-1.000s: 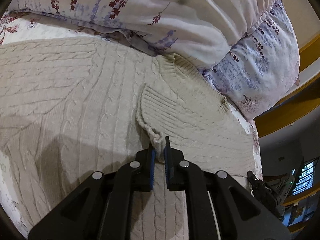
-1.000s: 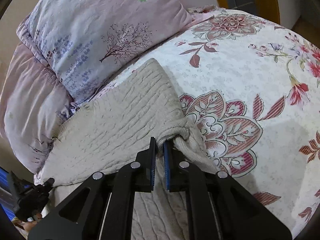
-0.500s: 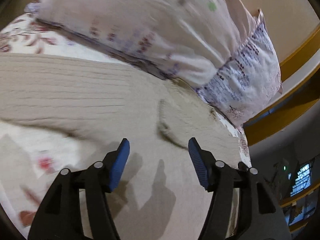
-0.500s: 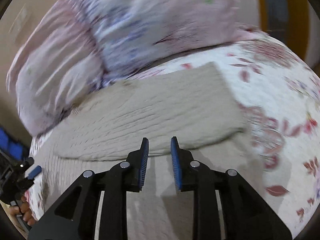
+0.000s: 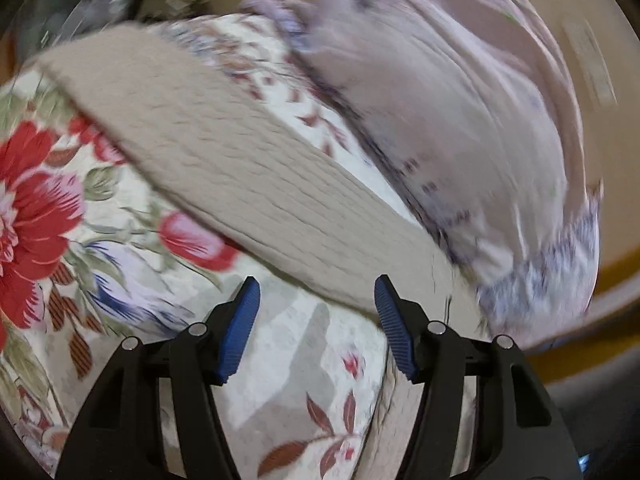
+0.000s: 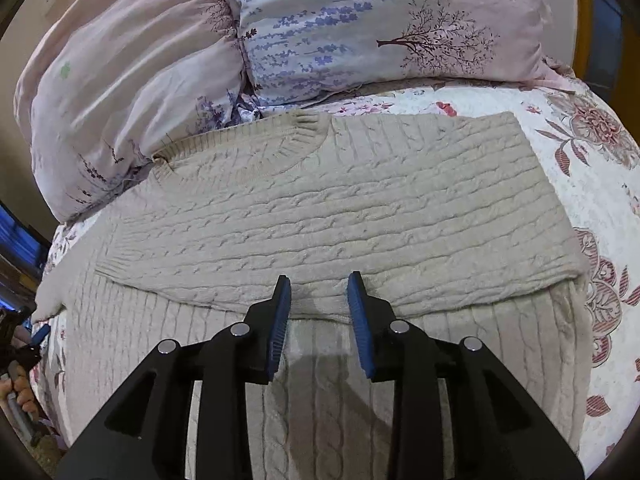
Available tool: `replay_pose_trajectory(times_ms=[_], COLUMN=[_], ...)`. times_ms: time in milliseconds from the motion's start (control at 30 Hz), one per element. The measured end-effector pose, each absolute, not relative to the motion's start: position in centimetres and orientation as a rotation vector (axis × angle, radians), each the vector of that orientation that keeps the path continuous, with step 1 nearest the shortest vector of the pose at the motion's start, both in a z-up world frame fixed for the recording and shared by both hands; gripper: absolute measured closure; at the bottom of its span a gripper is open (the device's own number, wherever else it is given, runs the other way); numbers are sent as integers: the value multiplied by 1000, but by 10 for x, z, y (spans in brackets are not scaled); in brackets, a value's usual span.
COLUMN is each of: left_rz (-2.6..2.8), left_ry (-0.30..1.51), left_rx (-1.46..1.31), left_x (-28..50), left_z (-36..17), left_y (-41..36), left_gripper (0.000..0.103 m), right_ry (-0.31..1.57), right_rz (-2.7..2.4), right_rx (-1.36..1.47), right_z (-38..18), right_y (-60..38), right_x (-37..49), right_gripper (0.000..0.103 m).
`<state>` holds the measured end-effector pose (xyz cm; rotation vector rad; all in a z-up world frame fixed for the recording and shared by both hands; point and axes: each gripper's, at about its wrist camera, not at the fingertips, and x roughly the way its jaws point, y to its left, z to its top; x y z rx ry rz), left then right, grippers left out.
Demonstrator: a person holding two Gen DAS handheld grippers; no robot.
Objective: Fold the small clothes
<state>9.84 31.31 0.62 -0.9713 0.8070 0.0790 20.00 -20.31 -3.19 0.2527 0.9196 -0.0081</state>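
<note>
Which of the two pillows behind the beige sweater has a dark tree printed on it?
The bluish lavender-print pillow on the right has the tree; the pink pillow on the left shows none.

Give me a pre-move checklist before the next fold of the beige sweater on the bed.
1. Left gripper free of the cloth, jaws having just opened: ok.
2. Right gripper free, jaws having just been opening: ok.
3. Folded-over part of the sweater lies flat: ok.
4. Neckline clear of the pillows: not ok, it touches them.
5. Left sleeve tucked in: cannot tell.
</note>
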Motion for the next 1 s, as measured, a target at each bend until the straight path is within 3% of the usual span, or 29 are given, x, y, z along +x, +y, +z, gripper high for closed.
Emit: replay_pose_trajectory(times_ms=[67,233,400,467,533,800,1000], left_rz=[92,178,243,253,250,148,-93], left_ry=[783,726,708,712,702,612,618], left_rx=[-1050,-1136,-1158,-1156,-1151,-899,-639], left_x=[98,98,99,99,100,128,175], left_z=[2,-1,0,0,5,73,109], left_y=[324,348,369,369,371,318,198], left_gripper=[52,55,69,87,94,97,97], right_ry=[913,903,897,895,894,886,879], right_rz=[0,17,32,39,47,73,89], right_rx=[248,230,228,228,233,262,288], right_z=[-32,-32,-32,-32,-32,-32,-31], right_y=[-202,-198,-198,-199,-201,-206,-210], right_x=[199,200,200,200,200,199,196], right_gripper=[67,59,55,55,55,55,55])
